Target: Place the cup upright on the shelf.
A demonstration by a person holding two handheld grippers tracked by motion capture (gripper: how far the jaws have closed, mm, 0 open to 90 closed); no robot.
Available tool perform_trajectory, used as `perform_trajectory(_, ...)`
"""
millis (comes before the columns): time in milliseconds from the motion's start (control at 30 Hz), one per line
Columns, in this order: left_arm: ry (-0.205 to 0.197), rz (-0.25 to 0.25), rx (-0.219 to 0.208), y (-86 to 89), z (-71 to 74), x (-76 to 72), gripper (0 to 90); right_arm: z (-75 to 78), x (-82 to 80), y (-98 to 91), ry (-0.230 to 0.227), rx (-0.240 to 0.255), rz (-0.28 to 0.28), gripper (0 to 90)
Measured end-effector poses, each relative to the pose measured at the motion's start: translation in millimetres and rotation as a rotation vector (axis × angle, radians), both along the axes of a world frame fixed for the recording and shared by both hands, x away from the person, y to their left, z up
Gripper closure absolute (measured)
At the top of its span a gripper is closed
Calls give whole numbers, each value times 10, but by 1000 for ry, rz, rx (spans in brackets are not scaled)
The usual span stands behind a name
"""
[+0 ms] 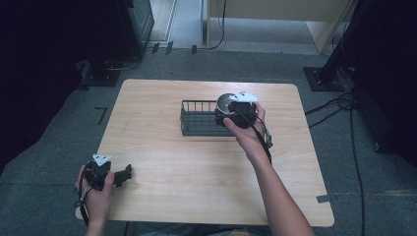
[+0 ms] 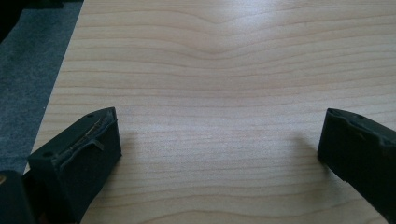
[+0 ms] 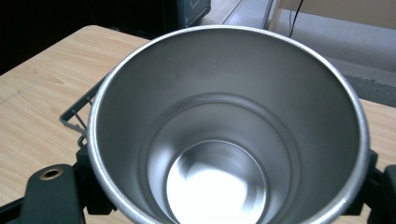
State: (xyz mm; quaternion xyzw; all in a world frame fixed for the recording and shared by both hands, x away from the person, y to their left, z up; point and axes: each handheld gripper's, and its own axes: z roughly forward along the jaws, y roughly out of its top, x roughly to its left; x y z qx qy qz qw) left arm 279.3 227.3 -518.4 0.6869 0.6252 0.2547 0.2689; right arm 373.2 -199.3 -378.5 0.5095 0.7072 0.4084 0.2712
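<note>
Currently the right hand-held gripper (image 1: 235, 109) is clamping the steel cup (image 3: 224, 140) over the wire basket (image 1: 196, 123), presumably for racking, while the left hand-held gripper (image 1: 123, 175) is idling wide open on the worktop (image 1: 196, 167).

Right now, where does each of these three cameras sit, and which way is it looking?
High view: above the person's side, looking down on the wooden table; both forearms show.
Left gripper view: rides the left hand-held gripper, facing bare tabletop between open jaws.
Right gripper view: rides the right hand-held gripper, looking into the steel cup it grips.
High and right views share the wire basket.
</note>
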Motion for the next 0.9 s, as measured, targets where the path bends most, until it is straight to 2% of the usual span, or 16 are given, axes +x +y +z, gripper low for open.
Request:
perform_trajectory(333, 0, 1, -1, -1, 0, 0, 0, -31, 213, 45, 20, 0, -11, 178)
perform_trajectory(533, 0, 0, -1, -1, 0, 0, 0, -99, 365, 15, 31, 7, -39, 179)
perform_trajectory(900, 0, 0, -1, -1, 0, 0, 0, -242, 491, -23, 42, -10, -69, 179)
